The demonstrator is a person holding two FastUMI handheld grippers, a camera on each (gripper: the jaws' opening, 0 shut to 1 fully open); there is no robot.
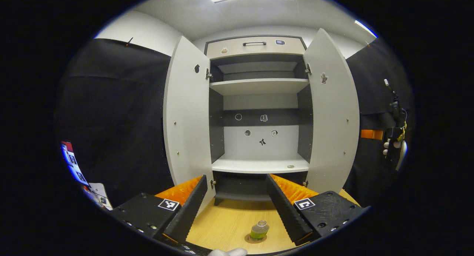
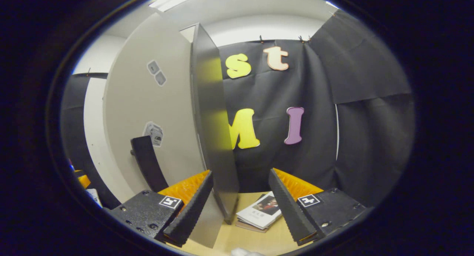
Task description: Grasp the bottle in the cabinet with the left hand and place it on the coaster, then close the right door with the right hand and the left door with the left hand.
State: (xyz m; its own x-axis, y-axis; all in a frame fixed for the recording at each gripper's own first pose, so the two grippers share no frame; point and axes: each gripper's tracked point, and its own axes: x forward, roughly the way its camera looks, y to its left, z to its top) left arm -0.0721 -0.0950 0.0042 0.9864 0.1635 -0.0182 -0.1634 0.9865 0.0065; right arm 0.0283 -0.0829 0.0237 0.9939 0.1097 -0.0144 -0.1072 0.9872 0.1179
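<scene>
A small clear bottle point(image 1: 259, 229) with green contents stands upright on a round brown coaster point(image 1: 255, 239) on the wooden table, in front of the open cabinet point(image 1: 259, 87). My left gripper point(image 1: 236, 178) is open above and behind the bottle, holding nothing. The left door point(image 1: 189, 111) and right door point(image 1: 329, 111) both stand wide open. In the right gripper view my right gripper point(image 2: 240, 171) is open, with the right door's dark edge point(image 2: 214, 137) between its fingers, nearer the left one. The door's outer face carries a black handle point(image 2: 148, 163).
The cabinet shelves point(image 1: 259, 165) are bare apart from a small disc on the lower one. A gloved hand point(image 1: 387, 147) holds the other gripper right of the right door. A booklet point(image 2: 261, 211) lies on the table point(image 2: 259, 241) behind that door. Black cloth hangs all around.
</scene>
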